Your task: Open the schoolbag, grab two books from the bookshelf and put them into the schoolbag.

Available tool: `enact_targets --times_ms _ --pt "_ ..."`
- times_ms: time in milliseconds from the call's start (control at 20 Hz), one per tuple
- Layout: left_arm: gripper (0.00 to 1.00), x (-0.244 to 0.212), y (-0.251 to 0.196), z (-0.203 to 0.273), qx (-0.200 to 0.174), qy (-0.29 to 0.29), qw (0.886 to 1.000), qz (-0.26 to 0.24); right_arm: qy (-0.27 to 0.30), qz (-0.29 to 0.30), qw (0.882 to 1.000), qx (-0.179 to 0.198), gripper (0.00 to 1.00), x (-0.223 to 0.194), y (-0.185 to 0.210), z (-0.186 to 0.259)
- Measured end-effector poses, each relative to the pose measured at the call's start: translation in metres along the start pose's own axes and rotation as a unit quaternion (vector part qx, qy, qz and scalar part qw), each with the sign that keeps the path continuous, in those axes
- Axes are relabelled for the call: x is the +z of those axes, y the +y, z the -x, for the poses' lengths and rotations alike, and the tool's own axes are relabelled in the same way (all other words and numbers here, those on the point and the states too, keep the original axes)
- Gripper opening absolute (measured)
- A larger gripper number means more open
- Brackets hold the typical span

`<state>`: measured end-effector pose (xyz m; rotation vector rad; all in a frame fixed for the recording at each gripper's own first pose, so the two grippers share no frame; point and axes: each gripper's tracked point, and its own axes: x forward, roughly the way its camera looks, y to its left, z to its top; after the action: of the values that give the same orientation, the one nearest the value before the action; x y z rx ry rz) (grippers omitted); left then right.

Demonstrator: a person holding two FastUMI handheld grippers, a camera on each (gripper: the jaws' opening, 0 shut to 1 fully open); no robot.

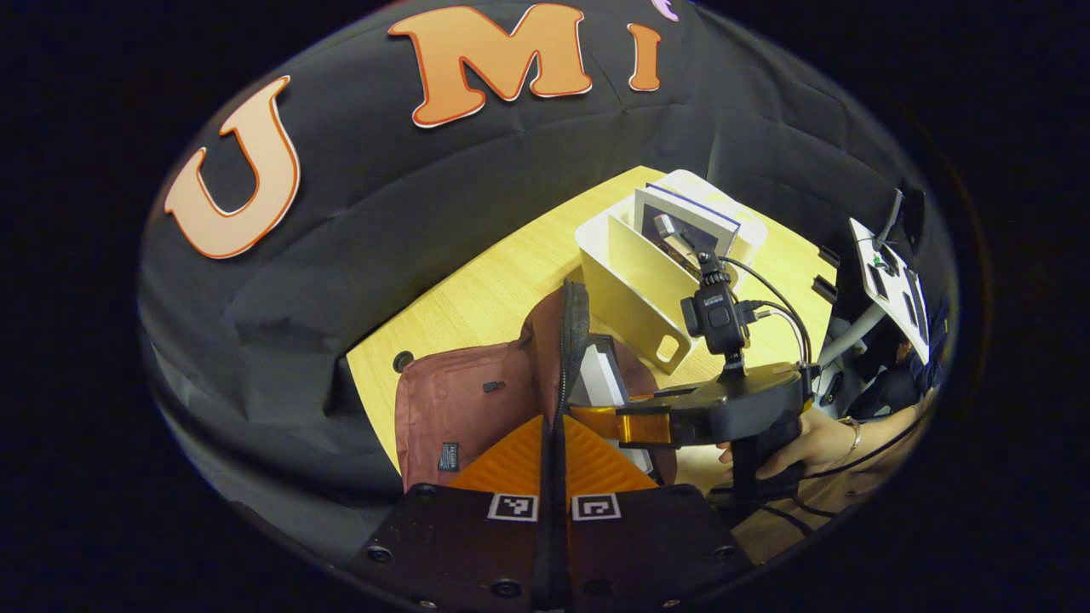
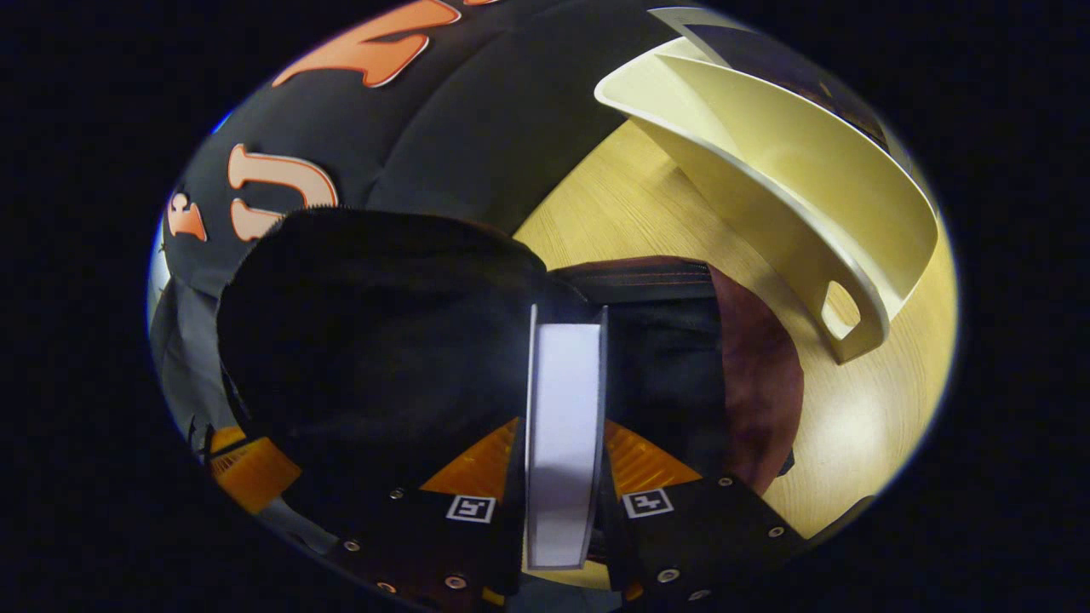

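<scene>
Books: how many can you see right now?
2. One book is clamped in the right gripper over the open schoolbag; another book stands in the bookshelf. More may be hidden behind.

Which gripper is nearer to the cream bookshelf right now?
Right. The right gripper, shut on a book over the open schoolbag, sits just beside the bookshelf. The left gripper grips the schoolbag's edge on the bag's far side from the bookshelf.
</scene>
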<state>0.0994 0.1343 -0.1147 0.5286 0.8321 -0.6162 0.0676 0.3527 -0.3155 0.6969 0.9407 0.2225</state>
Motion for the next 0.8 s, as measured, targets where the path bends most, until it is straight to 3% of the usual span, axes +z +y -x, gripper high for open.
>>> enact_targets --times_ms 50,100,200,250,300,450,800 --pt "0.01 -0.002 0.000 -0.001 -0.002 0.000 1.000 0.005 0.009 0.018 1.000 -0.019 0.29 -0.004 -0.008 -0.003" --pt "0.01 -0.003 0.001 -0.002 -0.001 -0.001 1.000 0.007 0.012 0.029 0.999 -0.031 0.57 -0.005 -0.014 -0.001" --pt "0.01 -0.004 0.002 -0.003 -0.001 -0.004 1.000 0.007 0.016 0.040 0.998 -0.049 0.70 -0.007 -0.021 0.003" --pt "0.01 -0.005 0.003 -0.004 -0.002 -0.006 1.000 0.008 0.018 0.045 0.997 -0.056 0.90 -0.006 -0.027 0.006" --pt "0.01 -0.005 0.003 -0.004 -0.003 -0.007 1.000 0.010 0.018 0.053 0.996 -0.063 0.97 -0.005 -0.032 0.011" --pt "0.01 -0.008 0.003 -0.005 -0.007 -0.011 1.000 0.013 0.004 0.080 0.993 -0.083 0.97 0.006 -0.043 0.023" --pt "0.01 -0.010 -0.001 -0.010 -0.015 -0.016 1.000 0.012 -0.010 0.115 0.989 -0.090 0.98 0.022 -0.064 0.085"
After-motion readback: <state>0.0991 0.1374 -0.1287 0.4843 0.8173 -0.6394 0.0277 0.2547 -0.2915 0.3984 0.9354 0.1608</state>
